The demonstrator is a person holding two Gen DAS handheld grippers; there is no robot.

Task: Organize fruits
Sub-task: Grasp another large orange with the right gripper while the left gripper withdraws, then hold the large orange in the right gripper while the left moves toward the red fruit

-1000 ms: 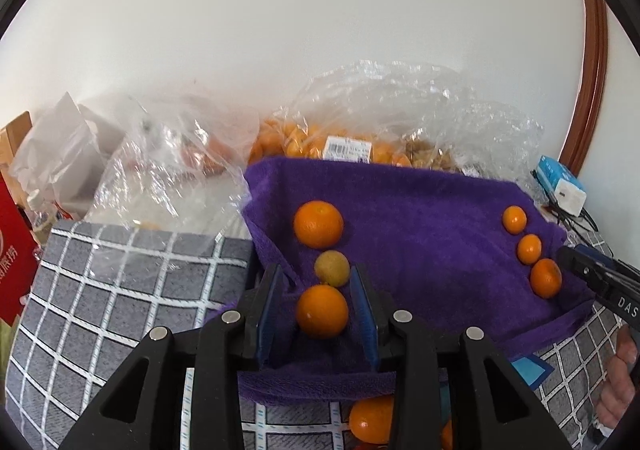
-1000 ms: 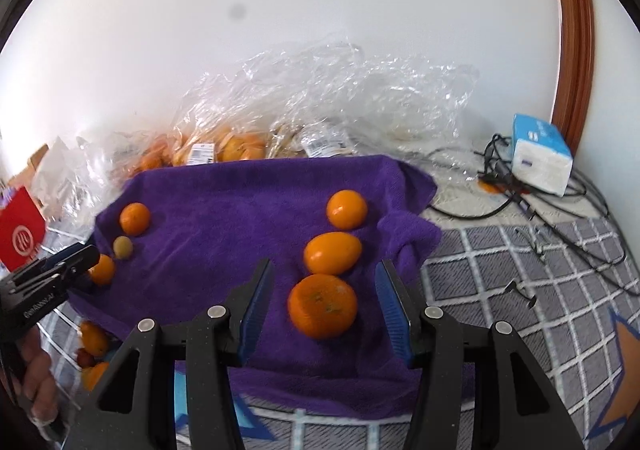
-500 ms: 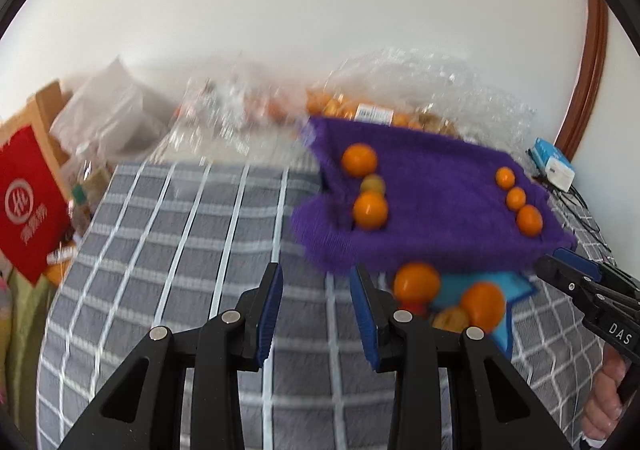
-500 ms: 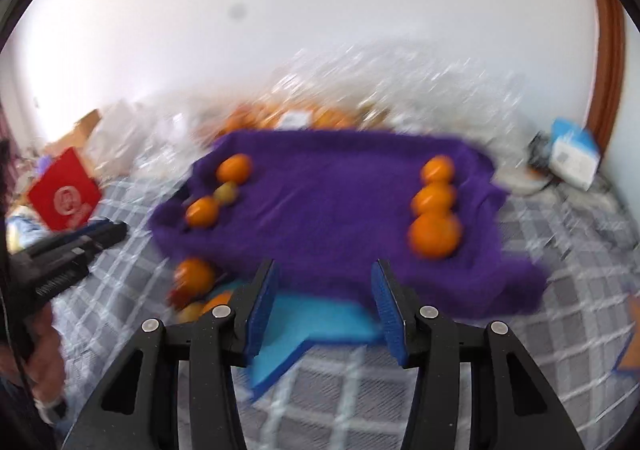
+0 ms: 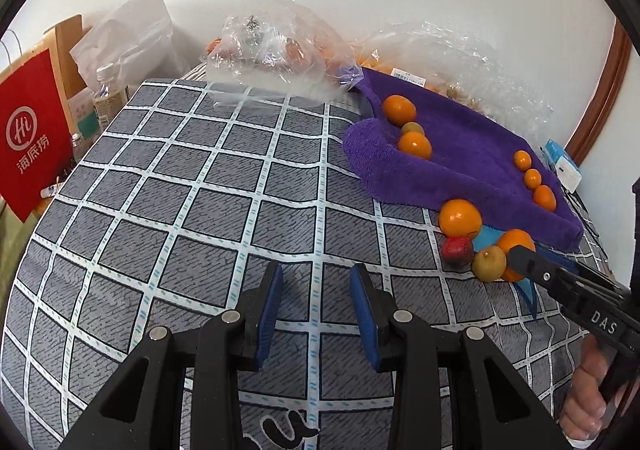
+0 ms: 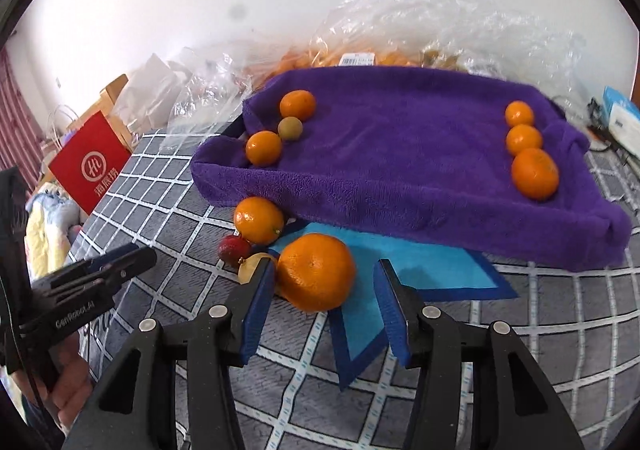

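Left gripper (image 5: 316,314) at 6 o'clock, blue pads apart, nothing between, over grey checked tablecloth (image 5: 200,189). Purple towel (image 5: 460,153) at 2 o'clock: three fruits in row at left edge, three small oranges (image 5: 532,178) at right. Four loose fruits (image 5: 460,217) at 3 o'clock near right gripper (image 5: 520,254). Red bag (image 5: 30,137) at 9 o'clock.

oranges (image 6: 535,173): 7 | small yellow-green fruits (image 6: 290,128): 2 | red fruit (image 6: 234,245): 1 | purple towel (image 6: 400,153): 1

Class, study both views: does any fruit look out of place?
Yes. Four fruits lie off the purple towel on the checked cloth: two oranges, a red fruit and a yellow-green one, while six others sit in two neat rows on the towel.
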